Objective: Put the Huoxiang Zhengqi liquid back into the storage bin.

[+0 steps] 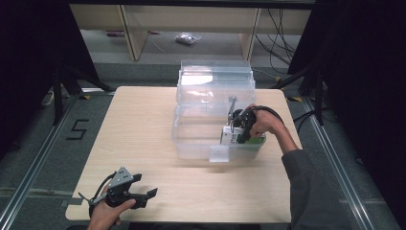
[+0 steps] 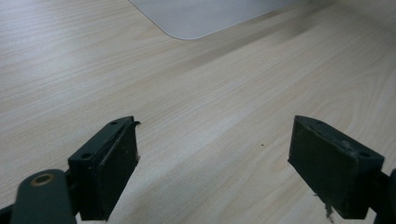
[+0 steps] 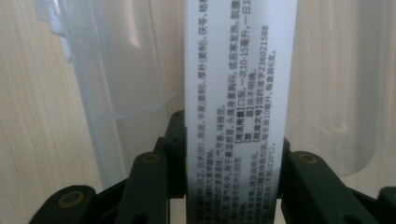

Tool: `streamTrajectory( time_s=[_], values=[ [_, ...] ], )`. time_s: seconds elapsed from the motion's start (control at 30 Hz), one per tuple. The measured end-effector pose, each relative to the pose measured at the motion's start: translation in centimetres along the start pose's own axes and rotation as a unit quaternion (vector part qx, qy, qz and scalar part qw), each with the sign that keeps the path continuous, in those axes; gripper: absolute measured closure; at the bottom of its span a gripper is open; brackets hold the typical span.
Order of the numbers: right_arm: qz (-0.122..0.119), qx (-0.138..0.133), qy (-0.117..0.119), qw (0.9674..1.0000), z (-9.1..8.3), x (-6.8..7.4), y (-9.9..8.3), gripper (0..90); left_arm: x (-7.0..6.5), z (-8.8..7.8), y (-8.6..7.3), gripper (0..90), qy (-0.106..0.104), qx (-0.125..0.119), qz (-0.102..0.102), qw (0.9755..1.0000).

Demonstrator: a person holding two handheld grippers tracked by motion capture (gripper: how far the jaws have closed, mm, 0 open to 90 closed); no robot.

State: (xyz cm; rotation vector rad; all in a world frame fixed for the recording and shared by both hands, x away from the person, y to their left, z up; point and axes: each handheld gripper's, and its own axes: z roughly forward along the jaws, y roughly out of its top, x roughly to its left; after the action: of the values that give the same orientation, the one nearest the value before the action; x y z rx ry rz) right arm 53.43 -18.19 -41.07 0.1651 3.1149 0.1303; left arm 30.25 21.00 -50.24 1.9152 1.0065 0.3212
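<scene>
Right gripper view: right gripper [image 3: 233, 186] pinching white carton [image 3: 238, 93], long axis running toward 12 o'clock, 2 jaws clamping its sides; small Chinese print, "Z36021588" legible. High view: carton [image 1: 229, 136] inside clear bin [image 1: 191, 139], at 3 o'clock on table [image 1: 143, 124]. Left gripper [image 1: 143, 189] spread, idle at 7 o'clock, farther off.

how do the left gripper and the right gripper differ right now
The left gripper has its jaws wide apart with nothing between them, while the right gripper is shut on a white printed box. The left gripper sits low over the bare wooden table near its front edge; the right gripper is down inside the clear plastic bin. Both are black, two-jawed and hand-held.
</scene>
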Motion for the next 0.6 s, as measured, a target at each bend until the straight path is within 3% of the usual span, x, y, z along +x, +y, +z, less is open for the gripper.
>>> streamTrajectory(
  time_s=[0.03, 0.07, 0.1, 0.13, 0.17, 0.23, 0.3, 0.33, 0.4, 0.43, 0.53, 0.6],
  values=[
    [0.009, 0.004, -0.003, 0.9999, 0.0, 0.1, 0.0, 64.0, 0.0, 0.0, 0.0, 15.0, 0.000, -0.002, -0.003, 1.0000],
    [0.003, 0.005, -0.005, 1.0000, 0.0, 0.0, 0.0, 64.0, -0.1, 0.0, 0.0, 15.0, 0.000, 0.001, -0.004, 1.0000],
    [-0.020, 0.000, -0.006, 0.9998, 0.2, -0.4, 0.0, 63.8, 0.0, 0.0, 0.0, 15.0, 0.000, 0.000, -0.005, 1.0000],
    [-0.006, 0.003, -0.001, 1.0000, 0.1, -0.1, 0.1, 63.7, 0.0, 0.0, 0.0, 15.0, 0.000, -0.001, -0.005, 1.0000],
    [0.034, 0.026, -0.001, 0.9991, 0.0, 0.4, 0.1, 63.5, -0.1, 0.0, 0.0, 15.0, 0.001, -0.001, -0.005, 1.0000],
    [0.002, 0.011, 0.000, 0.9999, 0.4, 0.0, 0.2, 62.7, -0.1, 0.1, 0.0, 15.0, 0.001, -0.008, -0.005, 1.0000],
    [-0.010, 0.010, -0.002, 0.9999, 0.6, -0.2, 0.3, 60.6, -0.1, 0.0, 0.0, 15.0, -0.003, -0.005, -0.003, 1.0000],
    [0.007, 0.014, 0.005, 0.9999, 0.4, 0.0, 0.3, 59.9, 0.0, -0.1, 0.0, 15.0, -0.002, 0.001, 0.000, 1.0000],
    [0.010, 0.011, -0.002, 0.9999, -0.1, 0.0, 0.3, 58.5, 0.0, -0.1, 0.0, 15.0, 0.001, 0.000, 0.000, 1.0000],
    [0.027, 0.009, -0.002, 0.9996, -0.5, 0.3, 0.3, 58.2, 0.0, 0.0, 0.0, 15.0, 0.000, -0.001, -0.004, 1.0000],
    [0.028, -0.003, -0.009, 0.9996, -1.7, 0.4, -0.1, 57.4, -0.1, 0.0, 0.0, 15.0, 0.001, 0.000, -0.003, 1.0000],
    [0.058, -0.013, -0.016, 0.9981, -2.7, 1.0, -0.6, 55.6, -0.1, 0.0, 0.0, 15.0, 0.000, -0.005, -0.005, 1.0000]
  ],
)
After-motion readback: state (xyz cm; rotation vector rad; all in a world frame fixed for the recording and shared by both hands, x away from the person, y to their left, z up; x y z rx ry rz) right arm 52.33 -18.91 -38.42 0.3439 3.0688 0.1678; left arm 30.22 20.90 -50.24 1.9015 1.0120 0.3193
